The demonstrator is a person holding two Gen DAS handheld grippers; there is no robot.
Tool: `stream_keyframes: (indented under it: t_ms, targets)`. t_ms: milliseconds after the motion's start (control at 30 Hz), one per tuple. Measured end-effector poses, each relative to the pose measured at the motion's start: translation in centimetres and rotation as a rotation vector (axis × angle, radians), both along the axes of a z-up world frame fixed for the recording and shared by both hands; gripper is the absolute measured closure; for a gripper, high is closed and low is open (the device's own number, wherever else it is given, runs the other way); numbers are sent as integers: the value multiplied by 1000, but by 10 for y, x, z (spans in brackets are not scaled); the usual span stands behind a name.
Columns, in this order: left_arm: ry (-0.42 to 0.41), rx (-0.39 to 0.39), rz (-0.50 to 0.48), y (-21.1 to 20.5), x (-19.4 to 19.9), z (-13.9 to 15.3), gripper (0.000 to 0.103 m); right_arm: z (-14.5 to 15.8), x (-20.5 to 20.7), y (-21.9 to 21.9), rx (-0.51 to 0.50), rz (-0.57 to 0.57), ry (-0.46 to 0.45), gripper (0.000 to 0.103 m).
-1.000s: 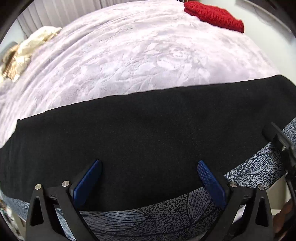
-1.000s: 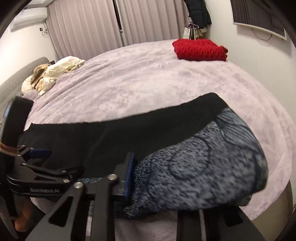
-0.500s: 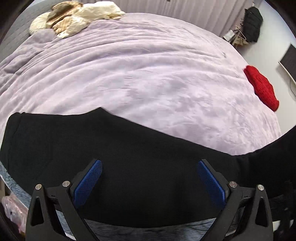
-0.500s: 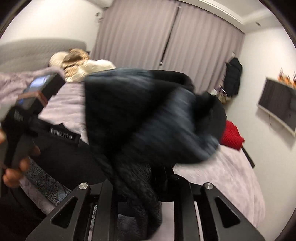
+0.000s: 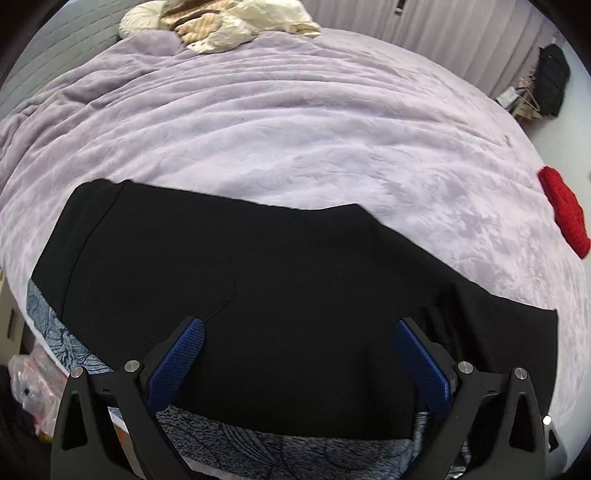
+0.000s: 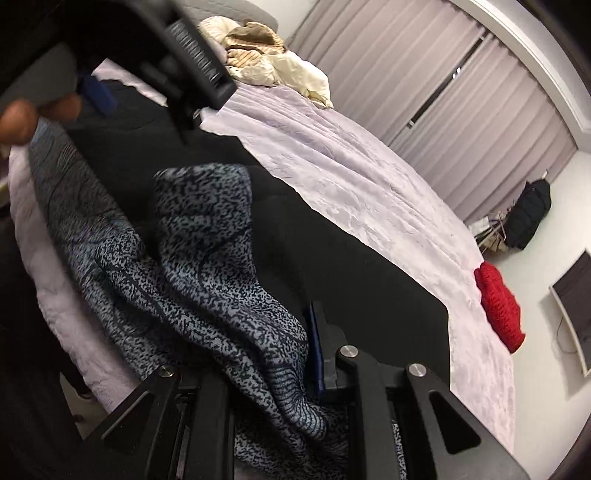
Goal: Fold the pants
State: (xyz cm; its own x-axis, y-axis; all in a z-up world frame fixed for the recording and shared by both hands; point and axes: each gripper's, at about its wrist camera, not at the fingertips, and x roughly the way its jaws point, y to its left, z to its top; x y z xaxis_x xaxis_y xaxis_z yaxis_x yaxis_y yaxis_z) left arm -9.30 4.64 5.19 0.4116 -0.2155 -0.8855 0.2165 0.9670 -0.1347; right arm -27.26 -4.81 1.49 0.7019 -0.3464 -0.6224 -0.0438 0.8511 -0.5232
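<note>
A: Pants (image 5: 280, 295) — where?
B: Near edge of the bed (image 5: 295, 147), we see. Right gripper (image 6: 280, 354) clamps their patterned leg; left gripper (image 5: 295, 354) gapes above, empty.

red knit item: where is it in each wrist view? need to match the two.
Left wrist: red knit item at the far right edge, on the lilac bedspread.
Right wrist: red knit item right of centre, at the bed's far edge.
Shared landmark: cream bedding pile at the top.
</note>
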Motion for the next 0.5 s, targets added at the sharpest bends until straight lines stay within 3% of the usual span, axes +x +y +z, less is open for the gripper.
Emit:
stream_keyframes:
  t_ms: [67,167,200,233,300,400,500]
  targets:
    - [-11,-11,-72,-18,-8,5,0,-1,-6,4,-16,22,2,84]
    - [-53,3,-214,-57,-27,11,0,0,-13,6,-35,44,21,70]
    - [-69,23,-238,-67,-33,12,0,3,-18,8,-43,49,23,51]
    - [-89,45,-260,-75,-39,14,0,9,-26,8,-51,47,10,24]
    - [-106,56,-274,-81,-45,18,0,32,-46,-1,24,84,-8,4]
    - [-92,16,-280,-81,-52,26,0,66,-76,-21,192,166,-43,2]
    - [-88,-37,-371,-89,-67,30,0,82,-89,-55,294,188,-36,0]
